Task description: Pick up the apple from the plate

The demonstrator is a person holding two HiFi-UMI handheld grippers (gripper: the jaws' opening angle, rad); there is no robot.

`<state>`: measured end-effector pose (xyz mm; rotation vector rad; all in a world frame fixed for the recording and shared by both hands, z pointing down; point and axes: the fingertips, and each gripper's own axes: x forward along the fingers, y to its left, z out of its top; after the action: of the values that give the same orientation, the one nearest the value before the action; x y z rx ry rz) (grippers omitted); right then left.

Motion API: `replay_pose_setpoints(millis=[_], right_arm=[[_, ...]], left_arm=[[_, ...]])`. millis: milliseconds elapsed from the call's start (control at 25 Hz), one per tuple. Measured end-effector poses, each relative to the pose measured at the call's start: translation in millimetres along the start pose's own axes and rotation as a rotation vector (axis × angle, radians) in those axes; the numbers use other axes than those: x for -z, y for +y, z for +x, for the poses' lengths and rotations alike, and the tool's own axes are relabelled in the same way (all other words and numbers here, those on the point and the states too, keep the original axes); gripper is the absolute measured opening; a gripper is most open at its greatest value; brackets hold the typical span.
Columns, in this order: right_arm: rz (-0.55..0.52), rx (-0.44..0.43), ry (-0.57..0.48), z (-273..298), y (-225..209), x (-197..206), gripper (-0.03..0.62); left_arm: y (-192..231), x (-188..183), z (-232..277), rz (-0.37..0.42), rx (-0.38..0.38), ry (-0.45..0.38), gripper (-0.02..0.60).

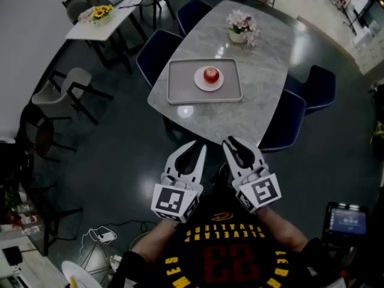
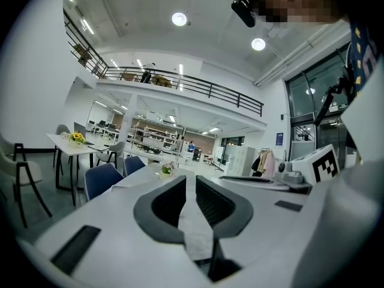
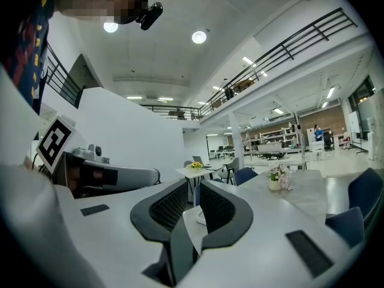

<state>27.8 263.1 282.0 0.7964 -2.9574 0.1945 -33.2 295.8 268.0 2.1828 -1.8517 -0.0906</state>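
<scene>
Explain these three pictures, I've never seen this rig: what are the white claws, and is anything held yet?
No robot: a person holds a white two-jaw gripper in each hand. The head view comes from a head camera looking down on the left gripper and right gripper. The other two come from cameras riding on each gripper. On the grey marble-look table, a grey rectangular tray carries a round white plate with a red apple; a vase of pink flowers stands behind. Both grippers' jaws stand slightly apart, empty, short of the table.
</scene>
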Motion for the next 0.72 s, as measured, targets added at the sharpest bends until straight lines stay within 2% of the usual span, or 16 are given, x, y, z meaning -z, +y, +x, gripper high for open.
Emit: replay_pose_setpoints(millis=[200,720], right_arm=[[0.024,-0.023,0.013,21,-43,-1,0.058],[0.096,-0.07,0.05,61,-153,-2,0.058]], left_arm=[[5,-3,45,-0.01,-0.013,-0.009,0.04],[10,-5,152,-0.042,-0.085,0.054,0.04]])
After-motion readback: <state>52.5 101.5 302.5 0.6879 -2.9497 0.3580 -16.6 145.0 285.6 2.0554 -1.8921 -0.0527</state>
